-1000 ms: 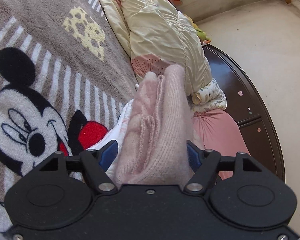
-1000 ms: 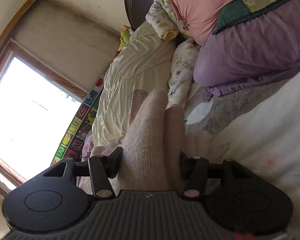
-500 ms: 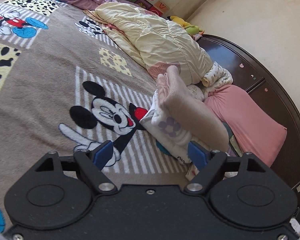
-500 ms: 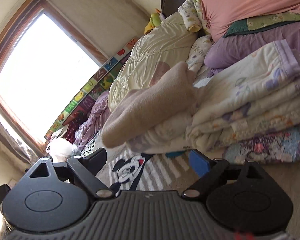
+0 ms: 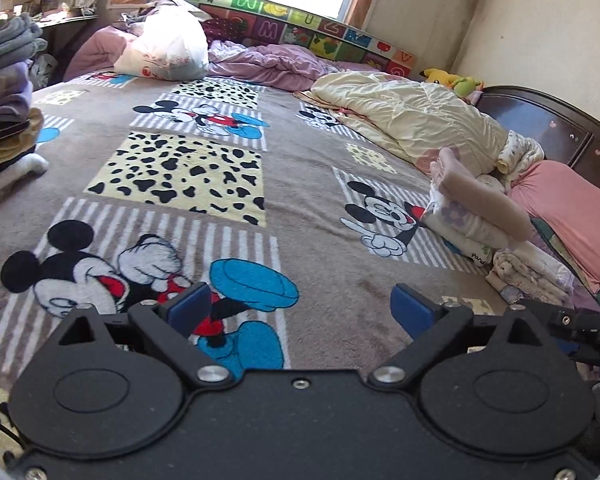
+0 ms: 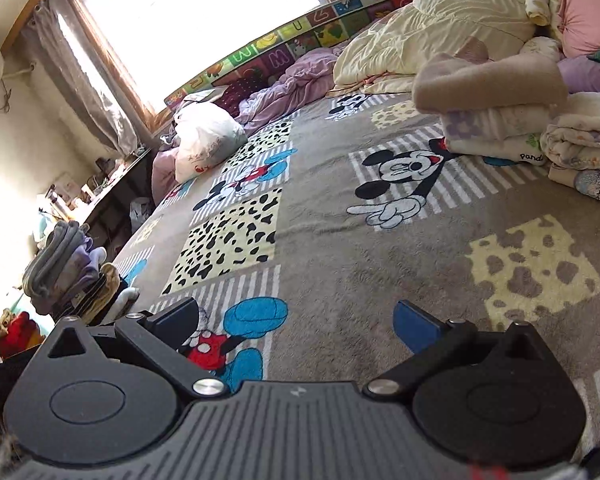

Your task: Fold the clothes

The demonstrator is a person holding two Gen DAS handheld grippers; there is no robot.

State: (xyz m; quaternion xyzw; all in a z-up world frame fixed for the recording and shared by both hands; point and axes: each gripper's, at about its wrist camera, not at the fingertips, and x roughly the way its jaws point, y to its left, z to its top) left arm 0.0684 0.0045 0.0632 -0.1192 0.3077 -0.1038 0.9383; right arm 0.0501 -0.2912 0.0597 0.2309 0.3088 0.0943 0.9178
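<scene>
Ahead-right of both empty, spread grippers, left [image 5: 298, 304] and right [image 6: 300, 320], the folded beige fleece garment [image 6: 488, 84] tops the pile, lengthwise crosswise; right nearer.

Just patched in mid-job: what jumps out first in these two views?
The cartoon-mouse blanket covers the whole bed. At its head end a folded pink sweater tops a stack of folded clothes, beside a rumpled cream quilt. Both the left gripper and right gripper hang open and empty over the blanket.
</scene>
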